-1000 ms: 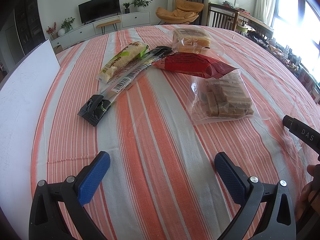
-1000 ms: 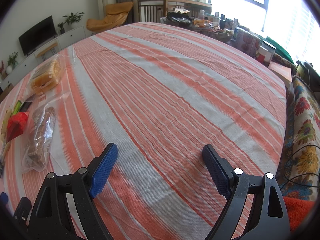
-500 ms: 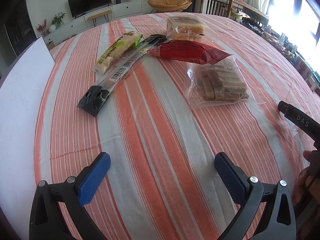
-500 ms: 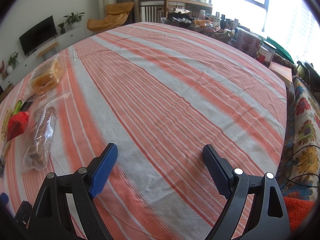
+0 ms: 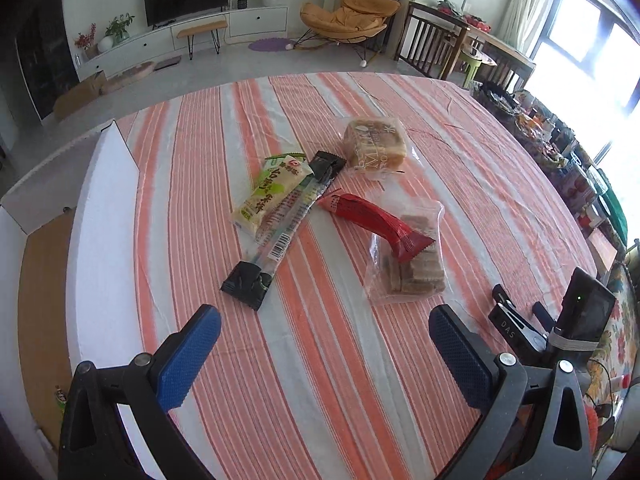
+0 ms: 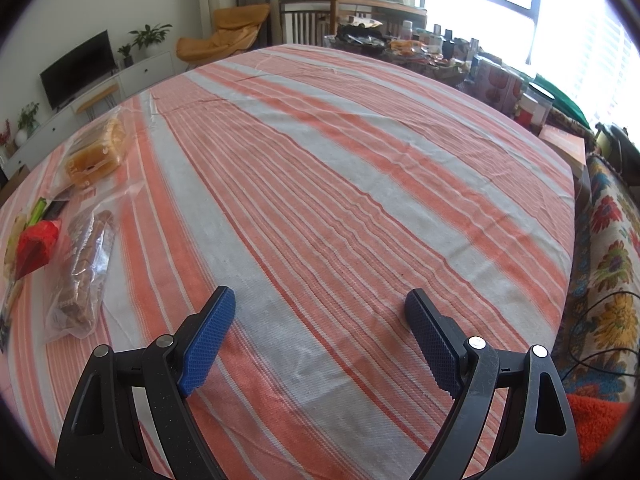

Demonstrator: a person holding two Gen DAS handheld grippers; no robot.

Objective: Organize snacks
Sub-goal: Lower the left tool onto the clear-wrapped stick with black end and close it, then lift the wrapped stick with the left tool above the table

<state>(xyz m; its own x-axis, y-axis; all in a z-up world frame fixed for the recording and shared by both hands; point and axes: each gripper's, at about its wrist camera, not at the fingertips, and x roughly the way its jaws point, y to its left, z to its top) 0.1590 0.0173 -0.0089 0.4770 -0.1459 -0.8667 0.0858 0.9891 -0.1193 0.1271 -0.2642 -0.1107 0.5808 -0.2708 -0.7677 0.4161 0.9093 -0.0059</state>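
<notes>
With jaws spread and empty, the left gripper (image 5: 324,344) should probably descend squarely over the black-ended snack stick (image 5: 280,232) just ahead, while the right gripper (image 6: 320,328) waits equally wide.

Both the left gripper (image 5: 324,332) and the right gripper (image 6: 320,316) are built from black triangular frames fitted with silver screws and blue textured pads (image 6: 206,340). "DAS" is printed in white near the right gripper's black module (image 5: 588,312), on which a green light is lit.

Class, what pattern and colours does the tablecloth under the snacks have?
Orange-red and pale grey-white stripes on the tablecloth, seen best in the right wrist view.
</notes>
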